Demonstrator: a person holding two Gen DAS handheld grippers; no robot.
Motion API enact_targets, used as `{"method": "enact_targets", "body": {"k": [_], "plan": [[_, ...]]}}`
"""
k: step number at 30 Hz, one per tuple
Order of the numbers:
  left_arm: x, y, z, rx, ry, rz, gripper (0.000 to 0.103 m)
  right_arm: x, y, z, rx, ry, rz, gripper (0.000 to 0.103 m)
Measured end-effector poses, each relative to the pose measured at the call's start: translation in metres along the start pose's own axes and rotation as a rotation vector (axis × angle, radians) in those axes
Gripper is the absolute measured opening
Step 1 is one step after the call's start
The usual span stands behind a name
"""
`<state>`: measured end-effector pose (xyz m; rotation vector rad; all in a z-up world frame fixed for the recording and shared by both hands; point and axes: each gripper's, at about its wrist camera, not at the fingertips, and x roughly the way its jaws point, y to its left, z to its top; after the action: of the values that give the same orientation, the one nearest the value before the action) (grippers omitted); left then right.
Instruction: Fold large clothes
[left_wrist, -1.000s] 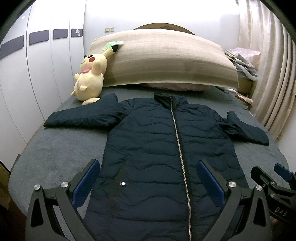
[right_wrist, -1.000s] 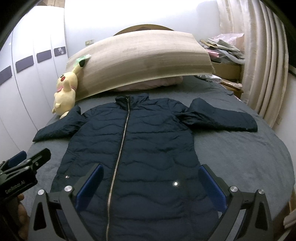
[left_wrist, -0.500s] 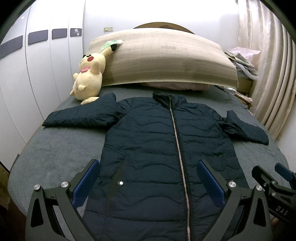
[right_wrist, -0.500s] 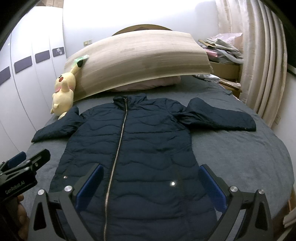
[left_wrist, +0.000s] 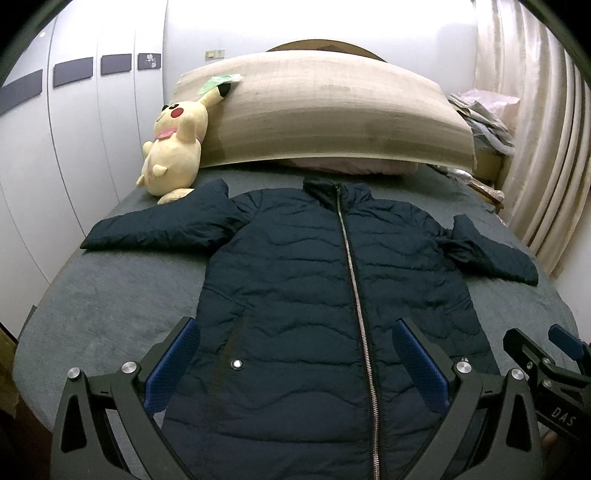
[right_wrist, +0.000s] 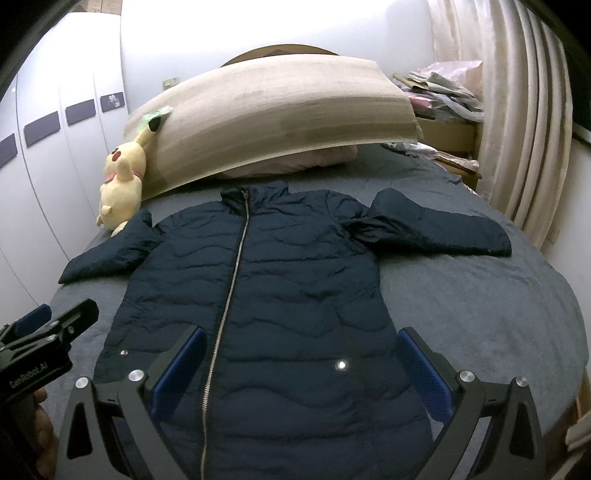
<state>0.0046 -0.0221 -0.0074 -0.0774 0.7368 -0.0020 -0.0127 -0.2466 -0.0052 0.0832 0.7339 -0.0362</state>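
Both tongs (left_wrist: 295, 363) (right_wrist: 301, 369) gape above jacket (left_wrist: 332, 295); only right view shows a thumb (right_wrist: 40, 406).

A grey bed (left_wrist: 122, 295) carries a zipped navy jacket (left_wrist: 314, 295) spread flat mid-bed, with a yellow plush toy (left_wrist: 173, 155) at its far-left corner.

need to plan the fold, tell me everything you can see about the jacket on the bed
The jacket is a dark navy, wavy-quilted puffer that looks like smooth synthetic shell. It lies flat, front up, on the grey bed, collar toward the headboard, unfolded. The silver zip is closed up to the collar. Both sleeves are spread sideways; one sleeve touches the yellow plush toy. A silver snap shows on each side low on the front. Neither gripper holds it.
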Motion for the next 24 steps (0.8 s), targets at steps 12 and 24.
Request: {"method": "enact_targets", "body": {"k": [12, 24], "plan": [[0.038, 0.059, -0.018, -0.099, 0.099, 0.088, 0.103, 0.022, -0.067, -0.016, 0.123, 0.068, 0.063, 0.103], [0.082, 0.101, -0.039, -0.152, 0.181, 0.199, 0.103, 0.064, -0.278, -0.043, 0.667, 0.085, 0.140, 0.103]]}}
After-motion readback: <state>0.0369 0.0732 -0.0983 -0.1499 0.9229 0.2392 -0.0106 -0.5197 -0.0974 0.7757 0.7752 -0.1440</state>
